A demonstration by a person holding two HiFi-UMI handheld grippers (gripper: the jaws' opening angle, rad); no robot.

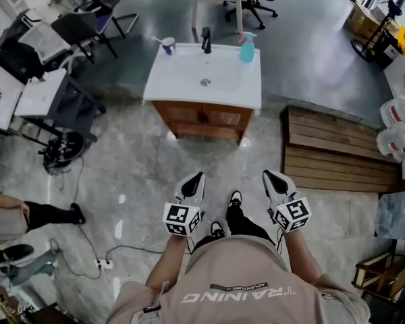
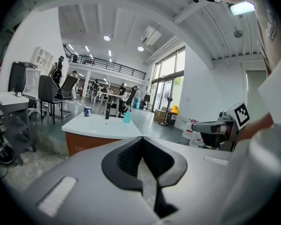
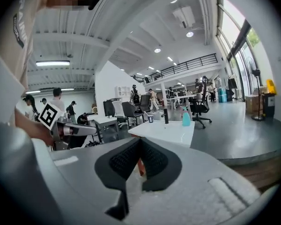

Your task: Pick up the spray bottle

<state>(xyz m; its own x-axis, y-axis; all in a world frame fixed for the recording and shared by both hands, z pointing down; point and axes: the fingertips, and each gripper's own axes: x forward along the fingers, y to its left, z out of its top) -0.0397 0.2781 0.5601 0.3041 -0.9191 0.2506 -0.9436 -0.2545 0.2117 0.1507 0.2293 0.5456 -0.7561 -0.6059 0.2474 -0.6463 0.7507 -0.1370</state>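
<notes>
The spray bottle, light blue with a pink head, stands upright at the back right corner of a white sink top on a wooden cabinet. It stands well ahead of both grippers. My left gripper and right gripper hang side by side over the stone floor in front of the cabinet, each shut with nothing between its jaws. The left gripper view shows the spray bottle small and far off beyond the shut left gripper. In the right gripper view the spray bottle is likewise far beyond the shut right gripper.
A black faucet and a cup share the sink top. A low wooden platform lies to the right, with white jugs beyond it. Desks and chairs stand left; a person's legs and a power strip are on the floor.
</notes>
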